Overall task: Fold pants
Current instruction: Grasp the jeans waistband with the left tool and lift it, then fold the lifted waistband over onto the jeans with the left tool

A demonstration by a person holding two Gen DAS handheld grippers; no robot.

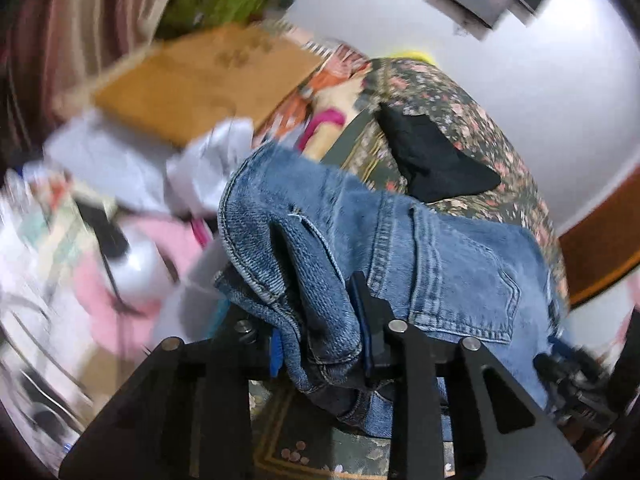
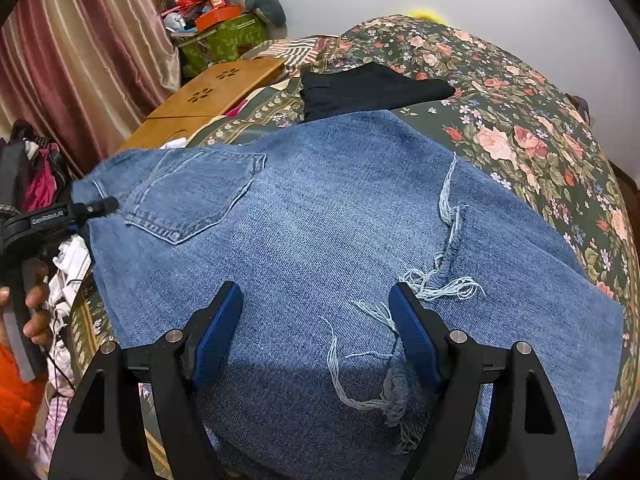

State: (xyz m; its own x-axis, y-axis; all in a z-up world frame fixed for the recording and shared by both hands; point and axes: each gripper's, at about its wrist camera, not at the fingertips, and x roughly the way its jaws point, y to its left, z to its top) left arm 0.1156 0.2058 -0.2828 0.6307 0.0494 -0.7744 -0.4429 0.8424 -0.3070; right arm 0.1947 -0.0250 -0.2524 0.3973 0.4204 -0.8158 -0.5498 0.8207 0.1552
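Blue jeans (image 2: 320,216) lie folded on a floral bedspread (image 2: 520,120), back pocket at the left, frayed rips near the front. My left gripper (image 1: 320,344) is shut on the bunched waistband of the jeans (image 1: 440,264) and lifts that end off the bed; it also shows in the right wrist view (image 2: 92,210) at the jeans' left edge. My right gripper (image 2: 316,336) is open, its blue pads apart just above the denim, by the frayed threads (image 2: 440,280).
A folded black garment (image 2: 372,90) lies on the bed beyond the jeans. A wooden lap table (image 2: 216,92) sits at the bed's left edge. Clutter and clothes pile up on the left, by a striped curtain (image 2: 80,48). A white wall is behind.
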